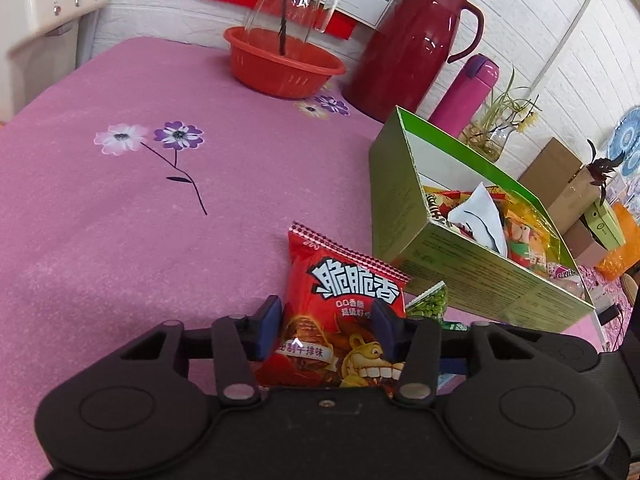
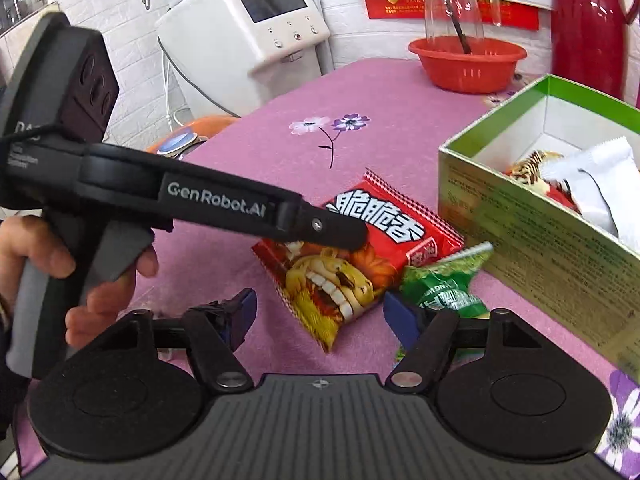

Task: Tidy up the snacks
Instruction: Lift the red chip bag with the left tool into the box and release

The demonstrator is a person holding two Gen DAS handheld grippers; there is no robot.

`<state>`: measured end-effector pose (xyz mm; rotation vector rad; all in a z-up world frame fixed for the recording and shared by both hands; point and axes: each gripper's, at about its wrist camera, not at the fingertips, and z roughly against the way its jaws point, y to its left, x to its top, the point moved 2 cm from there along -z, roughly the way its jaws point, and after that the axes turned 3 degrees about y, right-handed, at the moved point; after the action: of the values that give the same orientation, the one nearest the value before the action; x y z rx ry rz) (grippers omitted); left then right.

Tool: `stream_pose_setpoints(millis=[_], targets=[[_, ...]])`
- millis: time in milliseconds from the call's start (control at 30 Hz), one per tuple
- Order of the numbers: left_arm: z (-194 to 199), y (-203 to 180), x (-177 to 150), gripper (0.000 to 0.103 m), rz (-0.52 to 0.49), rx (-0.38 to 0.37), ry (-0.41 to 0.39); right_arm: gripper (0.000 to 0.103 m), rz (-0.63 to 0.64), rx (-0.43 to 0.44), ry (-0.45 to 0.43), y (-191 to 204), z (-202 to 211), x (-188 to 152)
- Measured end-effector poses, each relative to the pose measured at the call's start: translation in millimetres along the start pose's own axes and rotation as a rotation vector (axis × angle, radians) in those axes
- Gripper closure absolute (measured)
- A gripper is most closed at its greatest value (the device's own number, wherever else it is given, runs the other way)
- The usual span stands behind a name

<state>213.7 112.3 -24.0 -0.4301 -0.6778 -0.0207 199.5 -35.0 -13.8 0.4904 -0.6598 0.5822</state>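
Your left claw (image 1: 328, 332) straddles the red packet (image 1: 340, 304), pads apart; close carelessly and you'll pinch the green packet (image 2: 440, 292) beside it. Right claw (image 2: 316, 320) gapes empty.

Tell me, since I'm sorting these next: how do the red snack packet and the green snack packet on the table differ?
The red snack packet is clearly larger than the green snack packet. The red one lies between the left gripper fingers; the green one sits beside the right gripper. Red shows a cartoon face, green doesn't. Both lie outside the green box.
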Motion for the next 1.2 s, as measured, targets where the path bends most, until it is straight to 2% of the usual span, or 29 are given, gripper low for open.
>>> stream_pose_setpoints(millis=[33,67,233,367,433,467,500,600,633,967,1200], targets=[[-1.5,0.0,0.4,0.007,0.003,0.002,-0.001,0.0,0.007,-0.005,0.001,1.7,-1.4,1.0],[-3.8,0.5,1.1,0.005,0.008,0.005,0.001,0.0,0.014,-0.008,0.001,2.8,-2.9,2.3],[-6.7,0.8,4.1,0.003,0.013,0.01,0.006,0.0,0.078,-0.049,-0.005,5.6,-9.4,5.0],[-6.2,-6.0,-0.5,0.004,-0.015,0.055,-0.005,0.001,0.171,-0.121,-0.011,9.8,-12.8,3.8],[-3.8,-6.8,-4.1,0.007,-0.001,0.065,-0.011,0.006,0.189,-0.143,-0.008,11.6,-10.6,1.3],[-1.4,-7.1,-5.9,0.008,0.003,0.069,-0.019,0.014,0.181,-0.139,-0.009,11.3,-8.3,0.3],[1.2,-7.5,-7.7,0.012,0.006,0.066,-0.022,0.016,0.181,-0.138,-0.009,11.6,-5.5,-1.1],[12.7,-9.2,-11.0,0.023,0.017,0.056,-0.04,0.017,0.202,-0.146,-0.016,14.2,1.6,-5.2],[17.1,-10.4,-11.8,0.024,0.018,0.052,-0.046,0.017,0.216,-0.151,-0.024,16.3,5.3,-7.0],[67.1,-47.4,-10.4,0.024,-0.033,0.056,-0.171,0.017,0.257,-0.153,-0.162,31.1,50.2,-2.5],[79.0,-84.0,0.2,0.024,-0.092,0.011,-0.239,0.017,0.256,-0.194,-0.264,22.1,86.1,-0.5]])
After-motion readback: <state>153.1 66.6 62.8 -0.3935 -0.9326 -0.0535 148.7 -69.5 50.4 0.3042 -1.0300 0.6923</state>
